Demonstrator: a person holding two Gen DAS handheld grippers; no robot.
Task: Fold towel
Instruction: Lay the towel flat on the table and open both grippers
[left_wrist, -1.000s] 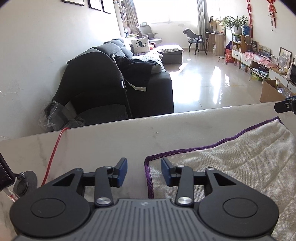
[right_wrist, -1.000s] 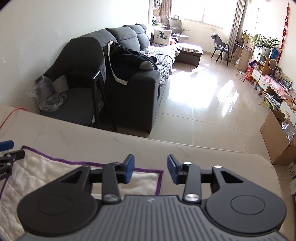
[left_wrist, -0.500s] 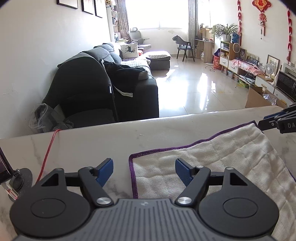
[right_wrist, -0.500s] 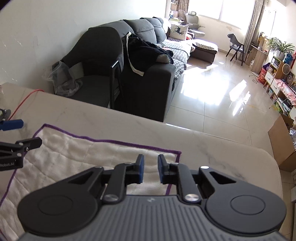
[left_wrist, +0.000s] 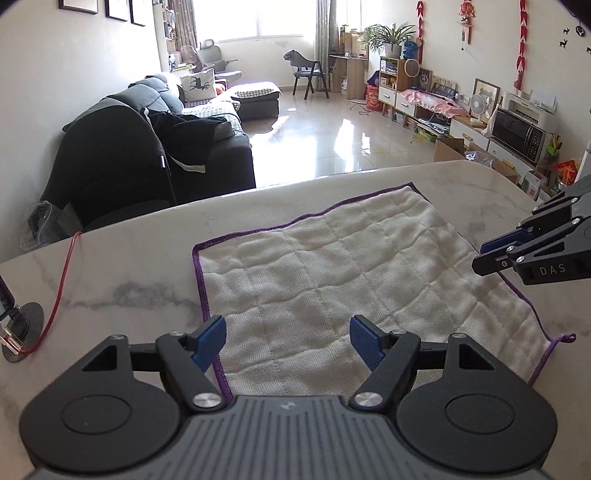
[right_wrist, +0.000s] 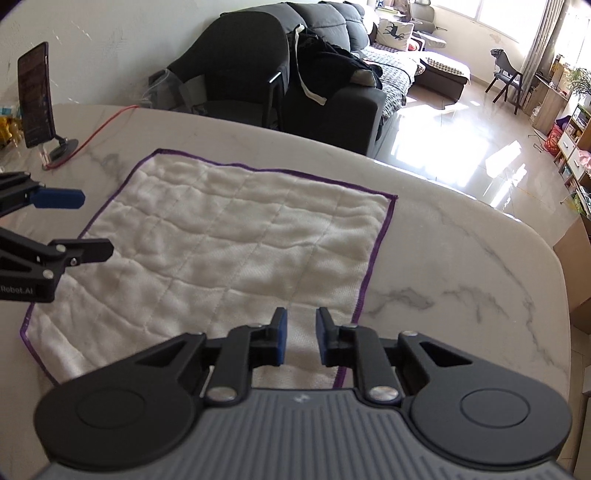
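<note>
A purple-edged white towel (left_wrist: 332, 280) lies flat at the counter's (left_wrist: 129, 266) centre. Left gripper (left_wrist: 288, 341) gapes wide, right gripper (right_wrist: 300, 334) narrowly parted, both empty; each should pinch a six-o'clock corner squarely.

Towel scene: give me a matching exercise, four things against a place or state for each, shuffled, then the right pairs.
Things:
1. towel
2. left gripper
3. right gripper
4. phone

Places or states:
A. upright on a stand at the table's far left
B. fingers spread wide over the towel's left edge
C. lying flat and unfolded on the marble table
D. fingers a narrow gap apart, near the towel's right edge

Pairs: 1-C, 2-B, 3-D, 4-A
</note>
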